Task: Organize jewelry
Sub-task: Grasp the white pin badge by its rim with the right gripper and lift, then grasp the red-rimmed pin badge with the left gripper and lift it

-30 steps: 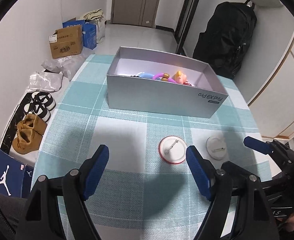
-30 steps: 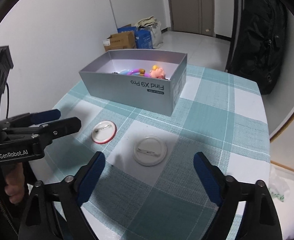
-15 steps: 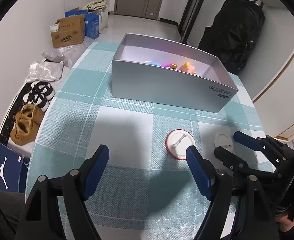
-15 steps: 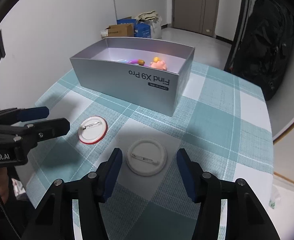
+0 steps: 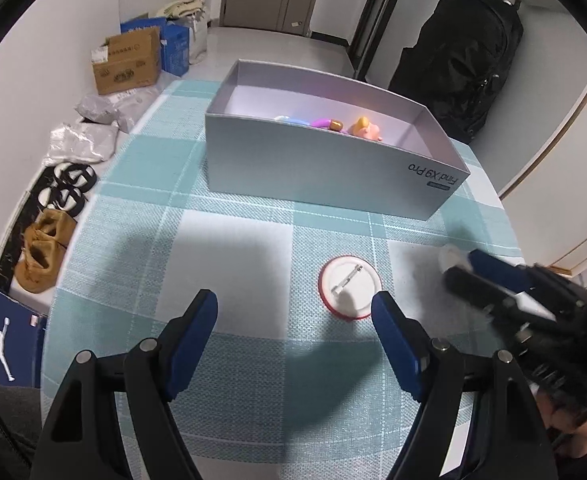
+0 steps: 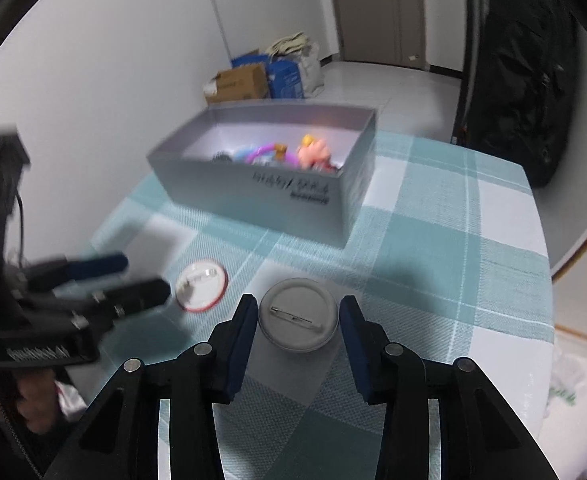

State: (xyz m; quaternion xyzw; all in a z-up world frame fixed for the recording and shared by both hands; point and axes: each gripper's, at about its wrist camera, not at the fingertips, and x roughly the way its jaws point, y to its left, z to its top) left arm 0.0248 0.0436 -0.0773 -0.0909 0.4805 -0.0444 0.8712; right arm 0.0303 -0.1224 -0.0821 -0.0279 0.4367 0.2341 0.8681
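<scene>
at the bottom of the right wrist view the right gripper (image 6: 298,322) has narrowed a lot from a second ago and its jaws are closing on the white badge (image 6: 299,315), which lies pin-side up between the blue fingers (image 6: 240,334); they look at or just short of its rim, too close to call. it seems the pick-up is starting. the left gripper (image 5: 295,326) is wide open and empty, as before, low in its own view, with the red-rimmed badge (image 5: 349,289) just beside its right finger, on the checked tablecloth (image 5: 229,240). further up, mid-frame, the grey box (image 5: 321,176) holds colourful trinkets (image 5: 335,125), likely where both badges go.
</scene>
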